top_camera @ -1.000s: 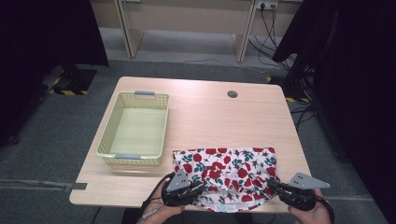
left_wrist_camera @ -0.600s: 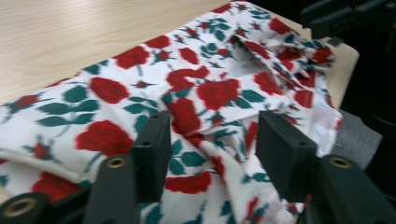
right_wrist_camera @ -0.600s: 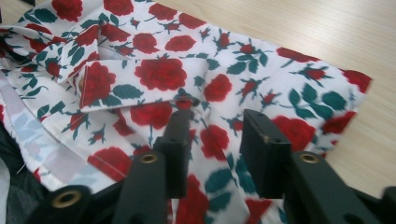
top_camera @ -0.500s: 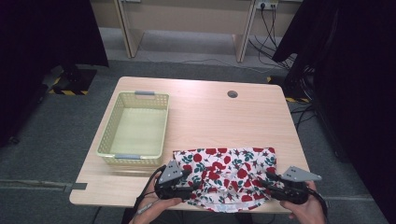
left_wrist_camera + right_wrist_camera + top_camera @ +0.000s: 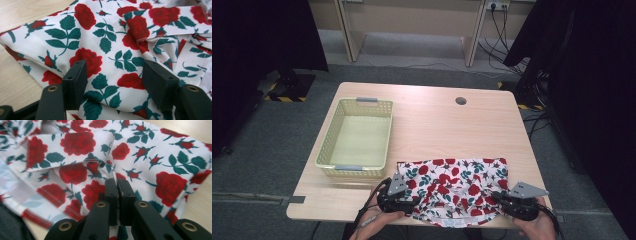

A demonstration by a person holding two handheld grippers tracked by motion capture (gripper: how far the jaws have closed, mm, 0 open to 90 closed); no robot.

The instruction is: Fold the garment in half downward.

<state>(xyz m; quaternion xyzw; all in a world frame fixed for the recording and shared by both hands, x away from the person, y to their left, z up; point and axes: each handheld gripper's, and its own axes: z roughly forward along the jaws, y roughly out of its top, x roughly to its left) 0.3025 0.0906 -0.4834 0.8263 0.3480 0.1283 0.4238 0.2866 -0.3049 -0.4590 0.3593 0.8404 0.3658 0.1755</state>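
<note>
One pale wooden table (image 5: 437, 125) across the middle of the high view, seen from above. Spread over its near right part, a flowered cloth (image 5: 452, 182): white ground, red roses, green leaves, lying mostly flat, rumpled along the near edge, that edge drooping a little past the table's front. To the left of the cloth and just beside its far left corner, a yellow lattice basket (image 5: 328, 145), upright, grey handles at both short ends.

At the cloth's near left corner, the left gripper (image 5: 409, 202), held in a hand (image 5: 379, 220) coming in from the bottom edge, grey three-cornered plate (image 5: 397, 184) on top. Jaws just lately opening and now standing well apart in the left gripper view, cloth lying beneath and between them, pads not pressing on it, so released.

At the cloth's near right corner, the right gripper (image 5: 497, 197), likewise in a hand (image 5: 537, 227). In the right gripper view, jaws clenched tight together, fabric puckered into small folds right at their tips; probably a pinch of cloth caught between the pads, though the contact itself hidden by the jaws.

Far off toward the table's back edge, a small round cable hole (image 5: 460, 100).
</note>
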